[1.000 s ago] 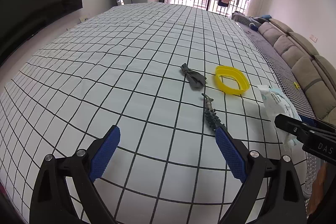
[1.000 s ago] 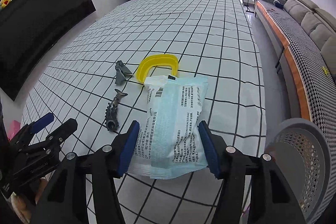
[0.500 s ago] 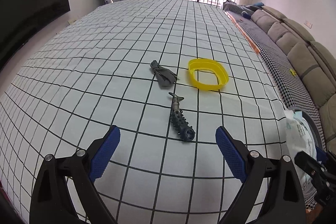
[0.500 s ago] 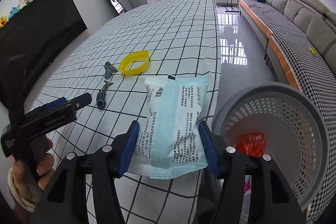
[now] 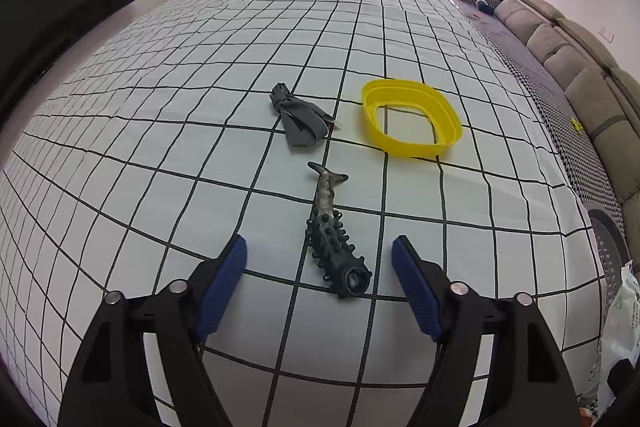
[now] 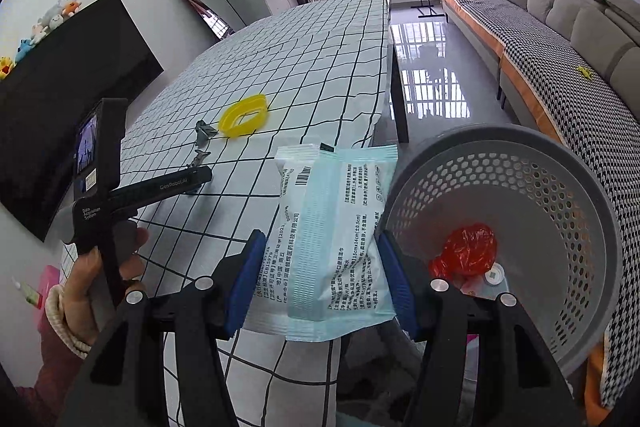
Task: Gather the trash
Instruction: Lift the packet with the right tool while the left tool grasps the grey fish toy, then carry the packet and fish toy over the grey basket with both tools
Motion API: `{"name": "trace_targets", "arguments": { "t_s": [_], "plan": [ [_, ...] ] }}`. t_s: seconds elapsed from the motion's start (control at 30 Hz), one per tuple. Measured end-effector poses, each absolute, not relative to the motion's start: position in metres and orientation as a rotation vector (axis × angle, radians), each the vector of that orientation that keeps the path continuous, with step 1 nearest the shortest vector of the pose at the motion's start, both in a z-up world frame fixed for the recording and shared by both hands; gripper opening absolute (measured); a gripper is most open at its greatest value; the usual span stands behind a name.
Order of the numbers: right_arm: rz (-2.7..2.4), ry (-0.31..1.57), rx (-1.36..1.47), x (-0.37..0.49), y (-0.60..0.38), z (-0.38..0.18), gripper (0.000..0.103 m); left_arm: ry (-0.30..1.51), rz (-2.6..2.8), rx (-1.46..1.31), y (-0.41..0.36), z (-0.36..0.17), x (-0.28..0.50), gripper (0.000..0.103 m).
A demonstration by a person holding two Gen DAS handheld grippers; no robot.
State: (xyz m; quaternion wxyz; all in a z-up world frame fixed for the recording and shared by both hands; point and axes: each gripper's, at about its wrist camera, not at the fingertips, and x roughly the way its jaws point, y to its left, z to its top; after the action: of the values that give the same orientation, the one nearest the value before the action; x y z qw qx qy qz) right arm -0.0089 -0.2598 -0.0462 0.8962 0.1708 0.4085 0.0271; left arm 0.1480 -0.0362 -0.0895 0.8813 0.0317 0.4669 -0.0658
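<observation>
Since a second ago, both my grippers have been travelling: right one swinging off the table toward the basket, left one nearing the toy.

Right gripper (image 6: 318,277): clamping the pale blue packet (image 6: 332,227), holding it beside the grey perforated basket (image 6: 568,187), which is containing a red wrapper (image 6: 466,251).

Left gripper (image 5: 318,259): jaws closing, pads not touching; the spiky dark fish-shaped toy (image 5: 334,233) is lying between them on the checked tablecloth (image 5: 160,87).

Farther along: grey cloth scrap (image 5: 300,119), then yellow ring (image 5: 412,117), lying apart.
</observation>
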Motion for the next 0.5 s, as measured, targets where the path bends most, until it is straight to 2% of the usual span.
{"name": "trace_targets", "arguments": {
  "t_s": [0.07, 0.1, 0.13, 0.17, 0.5],
  "plan": [
    [0.055, 0.853, 0.356, -0.009, -0.259, -0.048, 0.056, 0.964, -0.143, 0.063, -0.035, -0.088, 0.146, 0.056],
    [0.053, 0.855, 0.355, -0.008, -0.26, -0.05, 0.056, 0.961, -0.149, 0.061, -0.035, -0.086, 0.145, 0.043],
    [0.052, 0.858, 0.355, -0.008, -0.259, -0.05, 0.056, 0.96, -0.156, 0.06, -0.034, -0.086, 0.145, 0.025],
    [0.051, 0.859, 0.356, -0.008, -0.26, -0.051, 0.056, 0.963, -0.164, 0.06, -0.033, -0.085, 0.145, 0.022],
    [0.022, 0.853, 0.352, -0.017, -0.264, -0.049, 0.056, 0.867, -0.227, 0.106, -0.044, -0.052, 0.098, 0.022]
  ]
}}
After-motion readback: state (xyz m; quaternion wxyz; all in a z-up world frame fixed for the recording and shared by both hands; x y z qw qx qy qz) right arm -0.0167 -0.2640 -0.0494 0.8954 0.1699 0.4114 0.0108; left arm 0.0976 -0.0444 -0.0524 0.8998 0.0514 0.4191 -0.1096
